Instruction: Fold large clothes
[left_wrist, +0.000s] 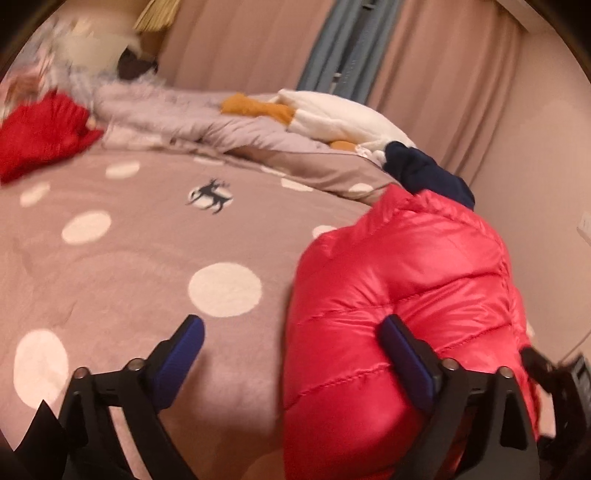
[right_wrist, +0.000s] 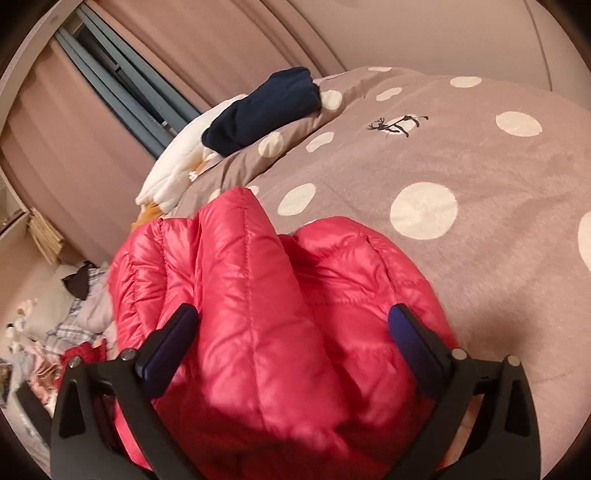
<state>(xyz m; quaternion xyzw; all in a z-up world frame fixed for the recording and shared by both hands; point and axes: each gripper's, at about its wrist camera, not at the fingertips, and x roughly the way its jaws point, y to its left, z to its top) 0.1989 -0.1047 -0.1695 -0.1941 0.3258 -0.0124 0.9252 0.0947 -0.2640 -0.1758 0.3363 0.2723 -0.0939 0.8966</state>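
A shiny red puffer jacket (left_wrist: 406, 266) lies bunched and folded over on the dotted brown bed cover (left_wrist: 129, 258). My left gripper (left_wrist: 291, 332) is open wide at the jacket's left edge. Its right finger stands over the red fabric and its left finger over the bare cover, and neither pad presses on anything. In the right wrist view the jacket (right_wrist: 258, 295) fills the space under and between the fingers of my right gripper (right_wrist: 291, 321). That gripper is open too, its blue pads apart from the fabric's sides.
A navy garment (left_wrist: 424, 173) lies folded beyond the jacket, beside a white and orange plush toy (left_wrist: 332, 114) on a rumpled grey quilt (left_wrist: 184, 118). Another red garment (left_wrist: 40, 133) sits far left. Curtains (left_wrist: 443, 74) hang behind. Mixed clothes (right_wrist: 74, 325) pile at the bed's side.
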